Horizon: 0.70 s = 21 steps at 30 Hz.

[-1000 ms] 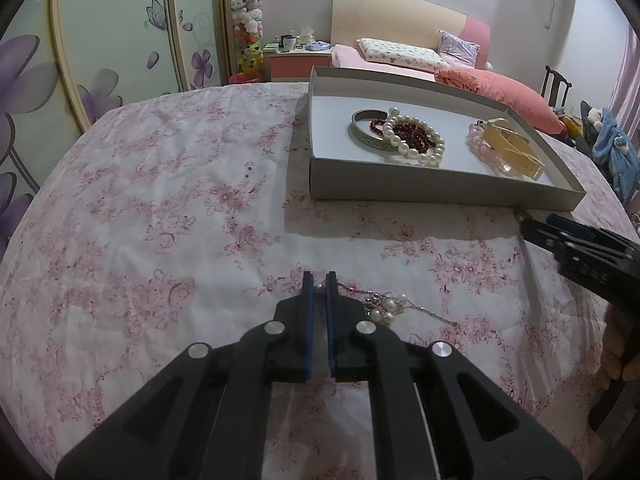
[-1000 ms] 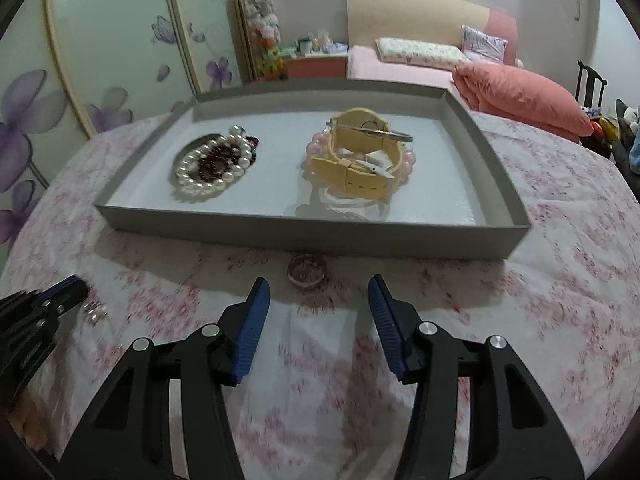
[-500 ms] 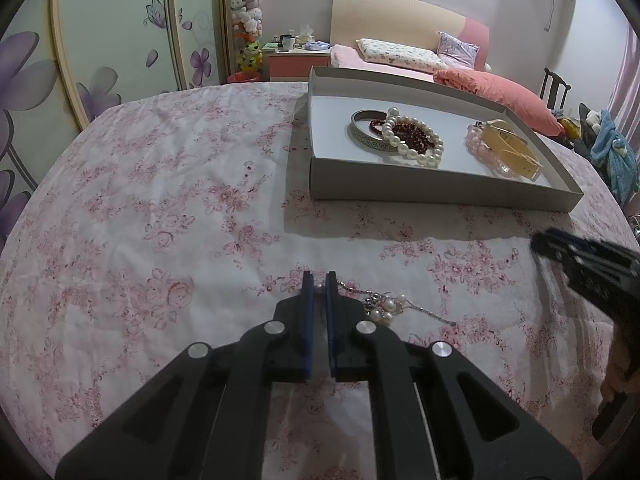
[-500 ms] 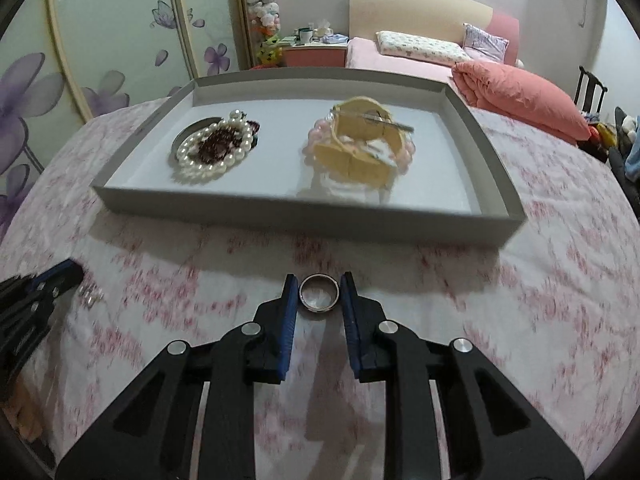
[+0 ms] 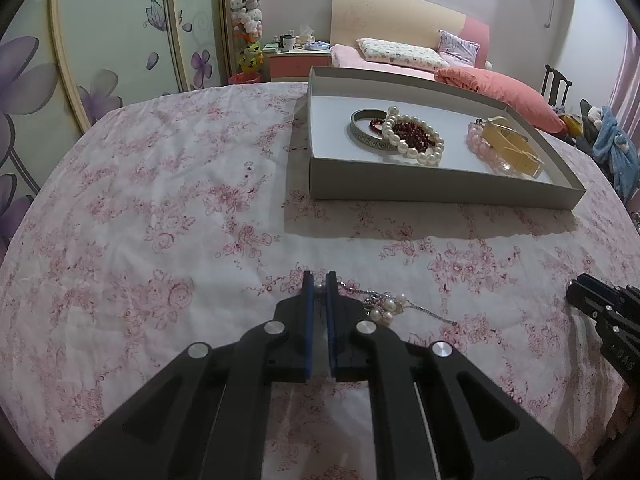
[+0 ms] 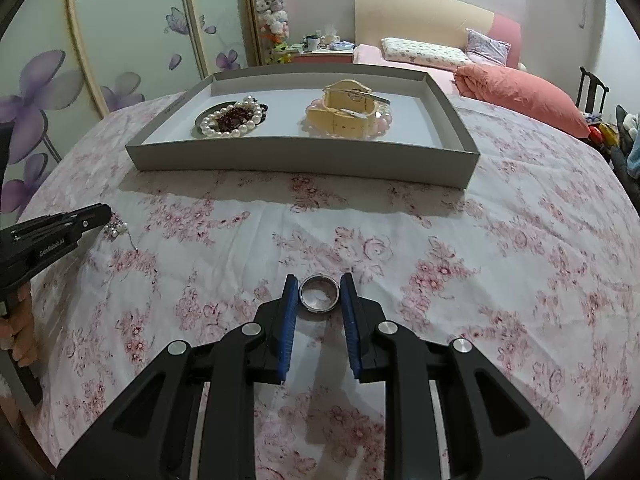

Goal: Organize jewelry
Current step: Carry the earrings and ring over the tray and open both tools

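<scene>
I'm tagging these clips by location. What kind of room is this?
Most likely a home bedroom: a bed with pillows, a wardrobe with sliding flower-patterned doors, and a stack of plush toys in the corner.

Both wrist views close above floral tablecloth [image 5: 160, 200], angled down, sharing grey tray [image 6: 304, 158].

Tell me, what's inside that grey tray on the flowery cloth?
Inside the grey tray: a pearl bracelet lying over dark red beads and a metal bangle, plus a cream watch strap on pink beads. What lies beneath these piles is covered.
</scene>
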Motion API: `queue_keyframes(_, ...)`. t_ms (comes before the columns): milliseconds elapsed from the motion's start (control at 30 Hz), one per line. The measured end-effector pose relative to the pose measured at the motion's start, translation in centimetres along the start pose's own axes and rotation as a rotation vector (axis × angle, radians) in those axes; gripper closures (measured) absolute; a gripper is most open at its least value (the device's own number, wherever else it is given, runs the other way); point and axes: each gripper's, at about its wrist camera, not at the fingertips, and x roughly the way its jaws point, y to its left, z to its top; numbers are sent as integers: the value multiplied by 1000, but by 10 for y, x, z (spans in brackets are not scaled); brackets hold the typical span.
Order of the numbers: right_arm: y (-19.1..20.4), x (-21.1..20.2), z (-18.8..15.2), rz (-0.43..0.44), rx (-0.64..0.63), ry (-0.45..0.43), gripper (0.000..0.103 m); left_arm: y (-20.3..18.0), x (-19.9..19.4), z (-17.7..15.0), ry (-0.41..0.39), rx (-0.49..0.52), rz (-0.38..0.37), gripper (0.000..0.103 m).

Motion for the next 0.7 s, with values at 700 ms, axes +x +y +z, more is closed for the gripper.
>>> queue_keyframes(700, 0, -30, -1, -14, 5, -139, 80, 2, -4, -1, -17, -24, 14, 96)
